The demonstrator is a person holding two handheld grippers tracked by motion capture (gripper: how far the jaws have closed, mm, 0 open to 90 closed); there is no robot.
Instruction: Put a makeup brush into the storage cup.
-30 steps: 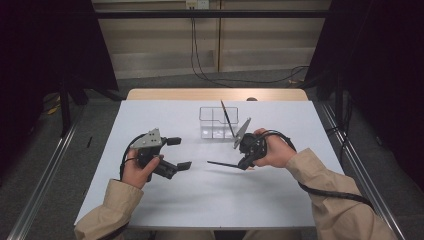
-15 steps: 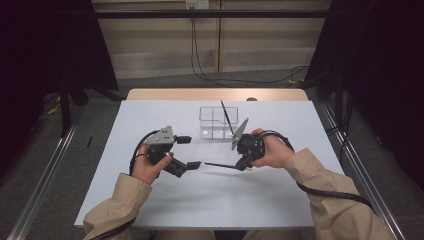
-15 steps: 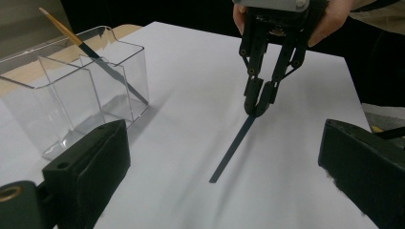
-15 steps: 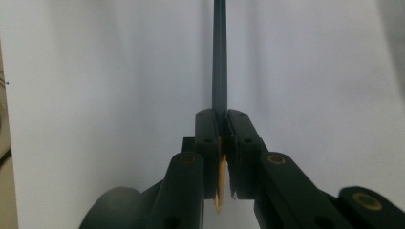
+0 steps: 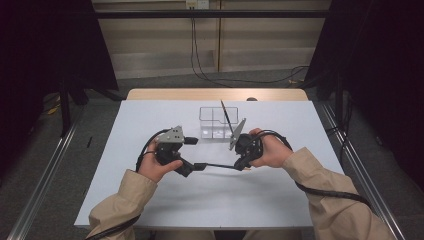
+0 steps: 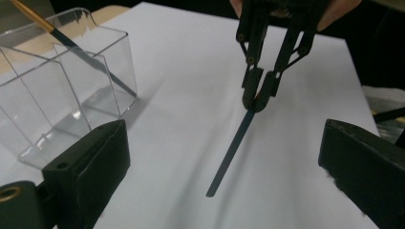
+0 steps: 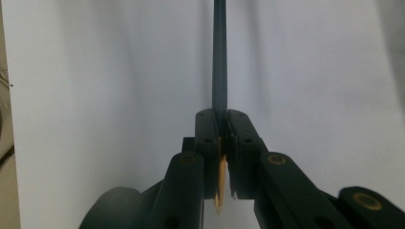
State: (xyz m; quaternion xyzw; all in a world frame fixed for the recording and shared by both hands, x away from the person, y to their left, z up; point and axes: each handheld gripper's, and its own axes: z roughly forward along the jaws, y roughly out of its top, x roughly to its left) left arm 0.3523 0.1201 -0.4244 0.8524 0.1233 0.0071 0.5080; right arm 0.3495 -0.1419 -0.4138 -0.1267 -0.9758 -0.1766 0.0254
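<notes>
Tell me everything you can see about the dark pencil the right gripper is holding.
The pencil is thin, straight and dark blue-grey. The right gripper is shut on it near one end, where a pale wooden sharpened tip pokes out behind the jaws in the right gripper view. The rest of the shaft sticks out unsupported, roughly level above the white table, toward the left gripper, whose jaws stand open on either side of its free end without touching it.

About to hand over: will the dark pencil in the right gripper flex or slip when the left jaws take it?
Probably stiff: the pencil juts straight from the right gripper without sagging. Thin and smooth, so it may pivot or slip. The left gripper stands open around its free end.
</notes>
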